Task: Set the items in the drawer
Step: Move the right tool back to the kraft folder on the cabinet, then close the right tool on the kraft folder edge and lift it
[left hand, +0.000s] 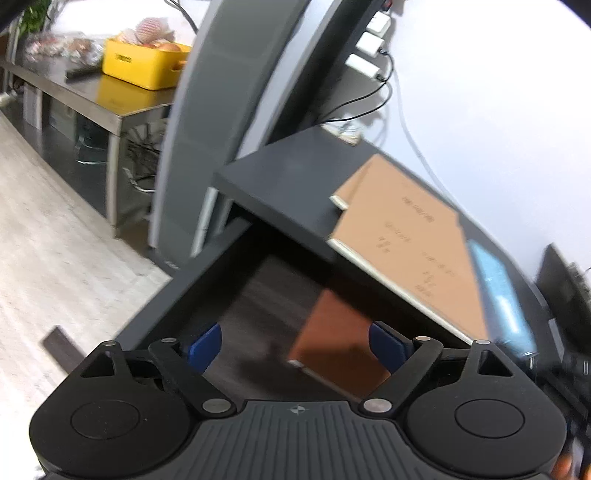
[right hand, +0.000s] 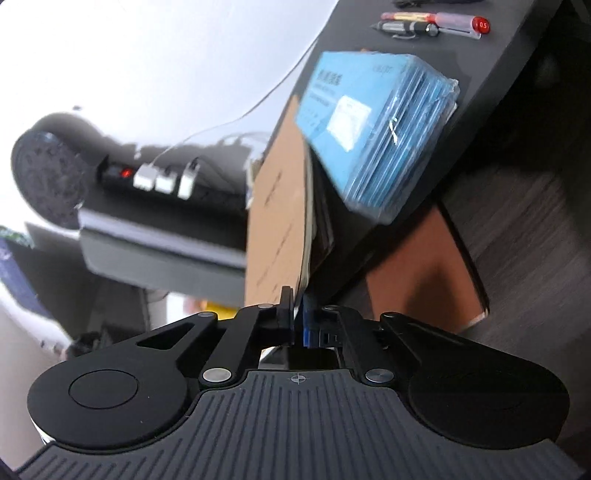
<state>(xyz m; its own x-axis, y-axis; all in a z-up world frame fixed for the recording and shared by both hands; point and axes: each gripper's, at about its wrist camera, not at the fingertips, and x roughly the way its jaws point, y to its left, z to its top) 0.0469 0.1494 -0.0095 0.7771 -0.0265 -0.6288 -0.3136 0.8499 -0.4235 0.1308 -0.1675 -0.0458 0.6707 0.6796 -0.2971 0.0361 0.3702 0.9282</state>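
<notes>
The open drawer (left hand: 258,295) fills the middle of the left wrist view, and one brown notebook (left hand: 332,339) is already seen lying flat on its wood-grain floor. The left gripper (left hand: 295,345) is held above it with its blue pads spread wide and nothing between them.

In the right wrist view the right gripper (right hand: 299,314) is clenched on the lower edge of a kraft-covered notebook (right hand: 275,229), which stands nearly on edge at the centre of the frame; whether two stacked notebooks are pinched cannot be told there, though in the left wrist view two overlapping kraft covers (left hand: 406,236) are seen on the desk top (left hand: 288,177).

A blue shrink-wrapped pack (right hand: 376,133) is seen leaning over the tilted cover at upper right. It is judged that this pack could slide off the desk edge if the notebook is pulled out from beneath it. Since only a thin edge is gripped, the cover could also bend or slip free. Two pens (right hand: 432,22) are counted at the top right.
</notes>
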